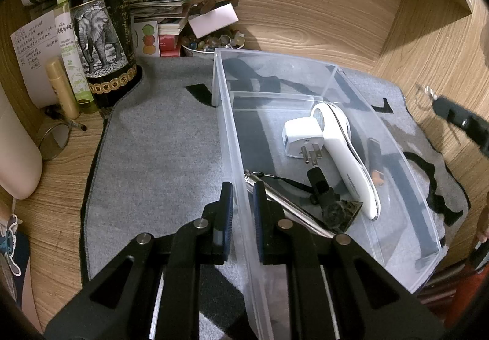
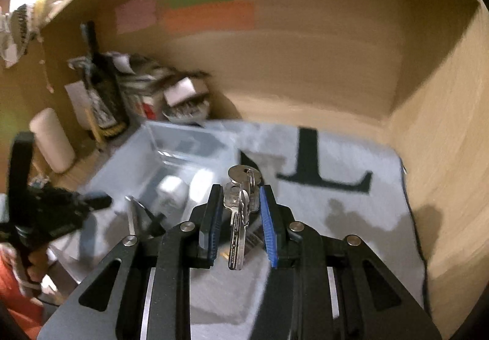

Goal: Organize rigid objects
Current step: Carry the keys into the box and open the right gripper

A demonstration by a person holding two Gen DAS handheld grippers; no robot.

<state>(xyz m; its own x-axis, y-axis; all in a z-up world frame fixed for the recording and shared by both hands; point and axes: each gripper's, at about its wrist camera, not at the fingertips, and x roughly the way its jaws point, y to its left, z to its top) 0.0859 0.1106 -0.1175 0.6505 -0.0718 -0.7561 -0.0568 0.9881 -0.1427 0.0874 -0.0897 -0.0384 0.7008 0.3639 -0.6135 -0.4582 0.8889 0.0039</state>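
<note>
While the left gripper (image 1: 243,196) is clamped on the near long wall of the clear plastic bin (image 1: 227,138), its two blue pads sit one outside and one inside that wall at lower centre of the left wrist view. The bin rests on a grey mat (image 1: 159,141) with black markings, spread over the wooden desk (image 1: 321,12). Inside the bin, right of centre, lie a white plug adapter (image 1: 301,138) with its prongs showing, a white handheld device (image 1: 345,153) touching the adapter's right side, a silver pen-like tool (image 1: 284,202) with a black cord, a small black clip (image 1: 319,184) and a dark stick with an orange tip (image 1: 375,161). A partition crosses the bin towards its far end. At upper left of that view stand a dark bottle (image 1: 101,31) with an elephant label, a green spray bottle (image 1: 71,46), a gold tube (image 1: 61,86) and a stack of papers (image 1: 159,3); a bowl of coloured stones (image 1: 211,42) sits just behind the bin.

At lower centre of the right wrist view, which is blurred, the right gripper (image 2: 240,205) is closed on a bunch of silver keys (image 2: 240,202), pinched between its blue pads, with one long key hanging down between the jaws, above the mat and right of the bin.
</note>
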